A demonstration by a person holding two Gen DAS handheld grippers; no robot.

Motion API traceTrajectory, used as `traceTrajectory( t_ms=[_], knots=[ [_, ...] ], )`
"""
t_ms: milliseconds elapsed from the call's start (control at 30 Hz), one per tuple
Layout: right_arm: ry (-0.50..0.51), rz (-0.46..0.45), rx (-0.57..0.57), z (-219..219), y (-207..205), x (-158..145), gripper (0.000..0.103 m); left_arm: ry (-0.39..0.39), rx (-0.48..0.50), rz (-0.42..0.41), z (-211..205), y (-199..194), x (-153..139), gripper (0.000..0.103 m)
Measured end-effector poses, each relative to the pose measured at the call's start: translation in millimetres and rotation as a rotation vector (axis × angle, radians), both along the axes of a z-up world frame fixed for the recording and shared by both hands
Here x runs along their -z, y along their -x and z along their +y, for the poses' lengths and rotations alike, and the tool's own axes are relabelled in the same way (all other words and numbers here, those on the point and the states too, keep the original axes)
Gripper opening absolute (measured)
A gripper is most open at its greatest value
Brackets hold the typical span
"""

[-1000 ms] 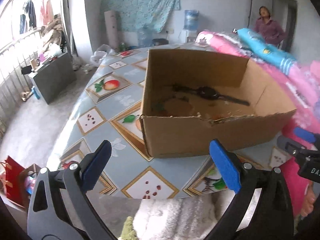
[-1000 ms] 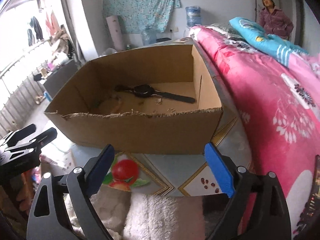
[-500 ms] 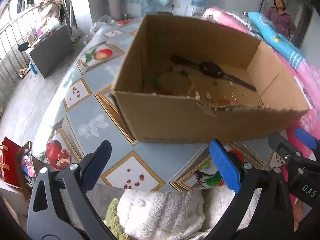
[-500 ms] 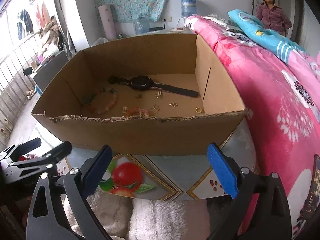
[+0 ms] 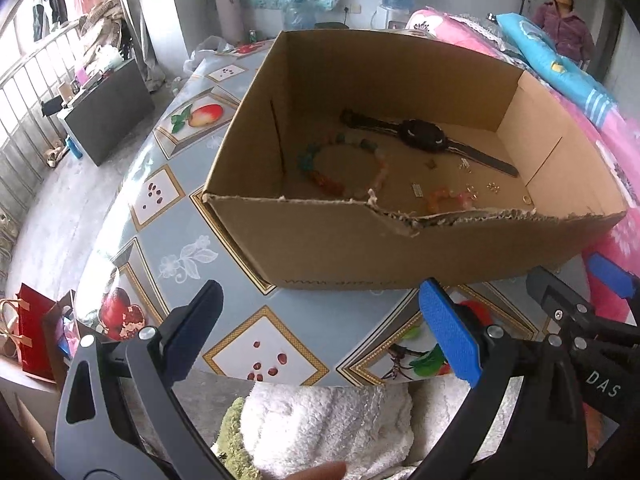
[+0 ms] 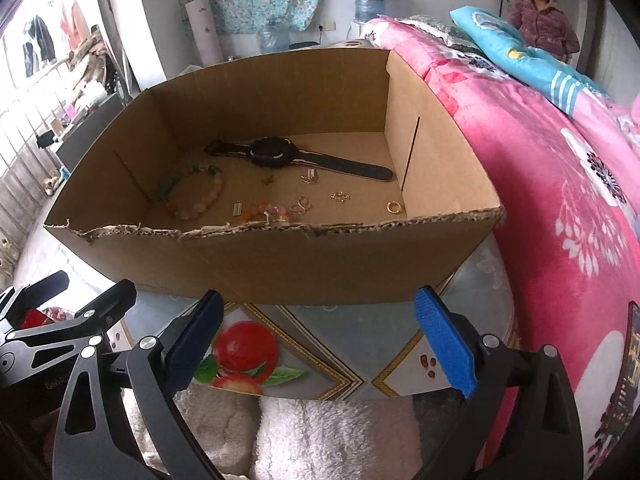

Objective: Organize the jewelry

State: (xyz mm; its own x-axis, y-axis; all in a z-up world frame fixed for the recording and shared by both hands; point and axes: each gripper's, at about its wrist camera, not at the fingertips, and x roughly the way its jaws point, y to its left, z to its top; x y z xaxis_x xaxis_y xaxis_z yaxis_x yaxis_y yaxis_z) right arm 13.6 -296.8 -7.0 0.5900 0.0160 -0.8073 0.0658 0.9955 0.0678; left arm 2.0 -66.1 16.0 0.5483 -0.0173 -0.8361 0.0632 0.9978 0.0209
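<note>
Inside the torn-edged cardboard box [image 6: 280, 264] lie a black watch [image 6: 276, 153] and beaded bracelets [image 6: 196, 200], both grippers gaping empty.

We see a desk [image 5: 180, 240] covered in a fruit-patterned cloth; on it, toward 12 o'clock, sits one open cardboard box [image 5: 360, 248], against a pink bed [image 6: 560, 200].

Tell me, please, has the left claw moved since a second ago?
Yes. The left claw has risen and tilted down: the cardboard box's floor, then largely hidden behind its near wall, now shows.
</note>
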Motion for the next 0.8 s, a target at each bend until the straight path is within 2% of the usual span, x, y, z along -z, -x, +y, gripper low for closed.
traceTrajectory(
  t_ms=[800],
  knots=[
    [0.023, 0.025, 0.046, -4.0, -3.7, 1.9, 0.094, 0.000, 0.014, 0.044, -9.8, -12.4, 8.4, 0.095]
  ],
)
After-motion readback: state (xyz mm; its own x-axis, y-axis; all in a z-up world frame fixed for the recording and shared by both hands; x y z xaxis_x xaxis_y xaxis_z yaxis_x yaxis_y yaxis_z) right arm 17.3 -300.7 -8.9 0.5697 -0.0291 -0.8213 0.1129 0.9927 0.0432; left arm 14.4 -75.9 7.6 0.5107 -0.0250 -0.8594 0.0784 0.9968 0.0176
